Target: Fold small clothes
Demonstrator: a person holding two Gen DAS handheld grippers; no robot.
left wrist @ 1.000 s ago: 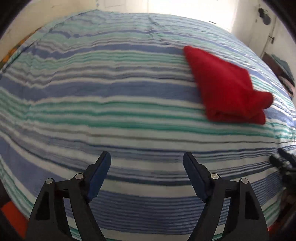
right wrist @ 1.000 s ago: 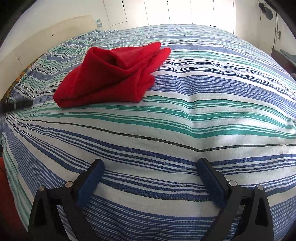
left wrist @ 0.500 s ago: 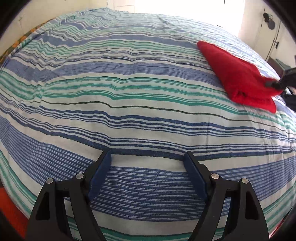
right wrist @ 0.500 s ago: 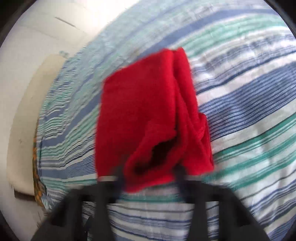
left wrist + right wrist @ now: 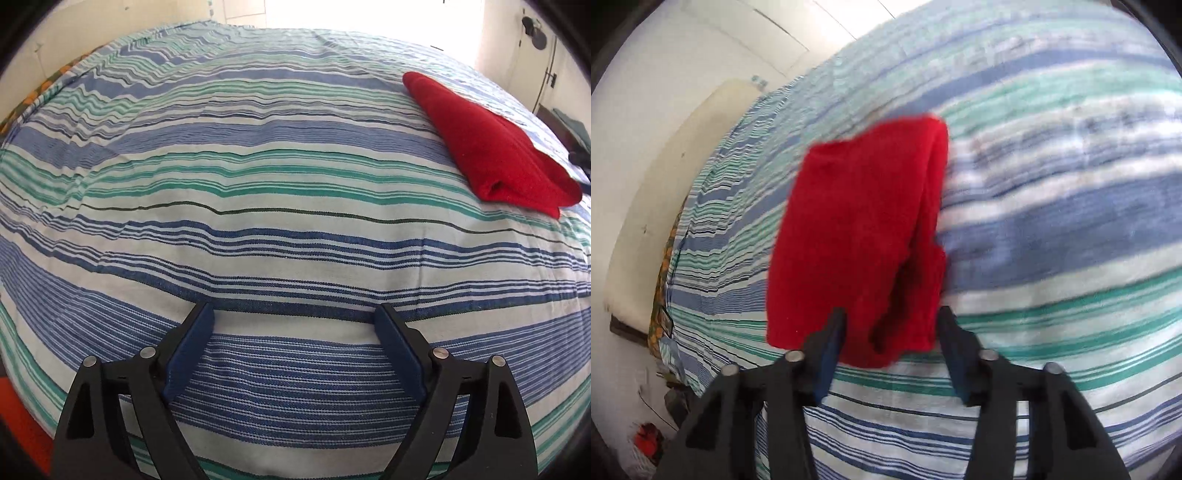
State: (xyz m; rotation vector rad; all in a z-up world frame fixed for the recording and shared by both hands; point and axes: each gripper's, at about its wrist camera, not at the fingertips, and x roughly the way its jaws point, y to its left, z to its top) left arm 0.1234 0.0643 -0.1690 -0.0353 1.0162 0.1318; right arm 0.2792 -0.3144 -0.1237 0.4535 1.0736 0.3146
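A folded red garment [image 5: 491, 147] lies on the striped bedsheet [image 5: 258, 184] at the right in the left wrist view. My left gripper [image 5: 293, 317] is open and empty, low over the near part of the bed, well to the left of the garment. In the right wrist view the garment [image 5: 860, 229] fills the middle. My right gripper [image 5: 890, 321] is open, its fingers on either side of the garment's near end. The view is blurred, so contact is unclear.
The blue, green and white striped sheet [image 5: 1052, 221] covers the whole bed. A pale headboard [image 5: 665, 177] and white wall stand at the left in the right wrist view. A bright window is behind the bed [image 5: 369, 14]. Dark furniture [image 5: 569, 125] stands at the far right.
My right gripper has swung from a low view across the bed to right over the red garment, now straddling its near end. My left gripper has drifted left and lower.
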